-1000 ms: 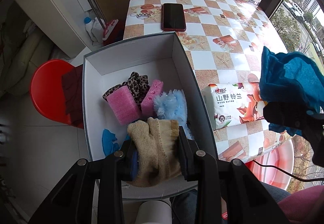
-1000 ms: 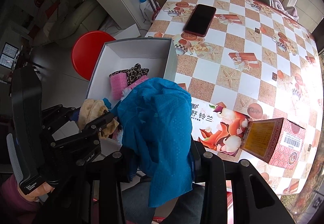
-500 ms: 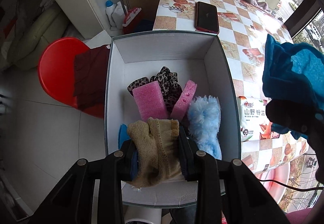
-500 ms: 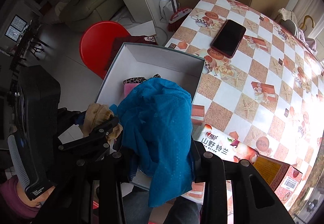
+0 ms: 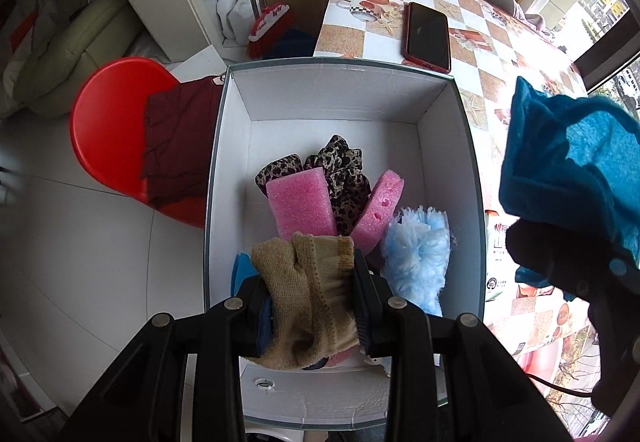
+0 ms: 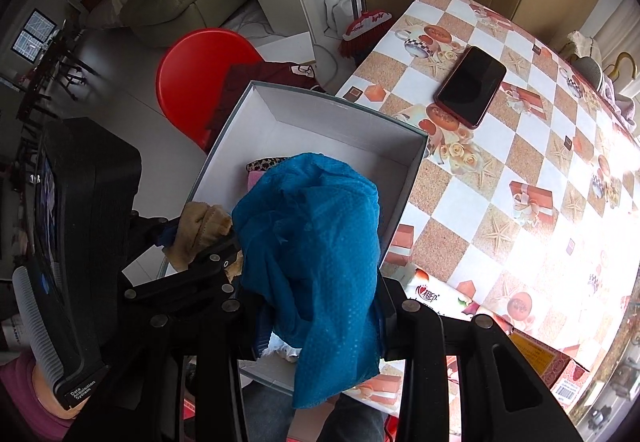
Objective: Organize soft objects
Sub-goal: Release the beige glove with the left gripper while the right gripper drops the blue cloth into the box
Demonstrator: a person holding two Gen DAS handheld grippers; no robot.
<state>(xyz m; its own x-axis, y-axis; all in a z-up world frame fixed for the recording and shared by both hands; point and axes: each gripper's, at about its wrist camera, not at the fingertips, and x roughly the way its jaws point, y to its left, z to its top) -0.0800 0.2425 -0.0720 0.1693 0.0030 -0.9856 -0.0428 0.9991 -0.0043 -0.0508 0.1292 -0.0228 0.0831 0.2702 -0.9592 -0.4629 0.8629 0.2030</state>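
My left gripper [image 5: 308, 278] is shut on a tan knitted glove [image 5: 308, 294] and hangs over the near end of the open white box [image 5: 336, 98]. Inside the box lie two pink sponges [image 5: 300, 204], a leopard-print cloth [image 5: 344, 170], a light blue fluffy piece [image 5: 418, 258] and a blue scrap [image 5: 242, 270]. My right gripper [image 6: 320, 298] is shut on a blue cloth [image 6: 316, 242] that drapes over its fingers, above the box's near right side [image 6: 412, 174]. In the left wrist view that blue cloth [image 5: 568, 170] hangs at the right, over the table edge.
The box sits beside a checkered table [image 6: 520, 146] with a dark phone [image 6: 472, 84], a tissue pack [image 6: 440, 298] and a red carton [image 6: 560, 374]. A red stool [image 5: 112, 130] bearing a maroon cloth [image 5: 176, 138] stands left of the box. A broom [image 5: 268, 18] and bottles [image 5: 228, 8] stand behind it.
Both grippers have shifted leftward, from the table edge to over the box, and rolled slightly. Each keeps hold of its cloth.
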